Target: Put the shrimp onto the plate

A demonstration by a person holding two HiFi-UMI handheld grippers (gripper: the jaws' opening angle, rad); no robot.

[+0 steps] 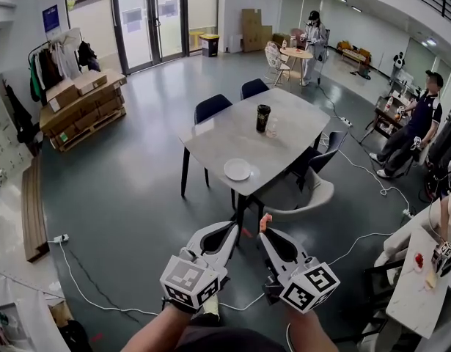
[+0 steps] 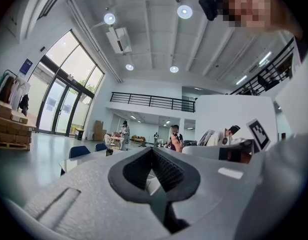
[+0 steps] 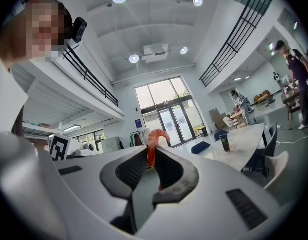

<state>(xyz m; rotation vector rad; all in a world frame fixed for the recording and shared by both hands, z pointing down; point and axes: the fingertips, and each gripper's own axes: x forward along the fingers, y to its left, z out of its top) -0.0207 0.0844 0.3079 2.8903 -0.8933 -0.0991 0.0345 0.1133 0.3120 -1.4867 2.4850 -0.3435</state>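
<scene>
The shrimp (image 3: 155, 137) sat pinched at the tips of the right gripper (image 3: 152, 153), curl poking beyond the jaws: light, soft, likely slippery (a mid-body hold seemed safest). The left gripper (image 2: 152, 151) was clenched on nothing. Well ahead of both, the plate (image 1: 237, 169) lay on the table (image 1: 210, 141), a dark cup (image 1: 262, 117) beyond it

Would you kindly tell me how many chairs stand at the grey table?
4: a dark blue chair and a second dark blue chair on the far side, a dark chair at the right, a pale chair at the near side. More may be hidden.
</scene>
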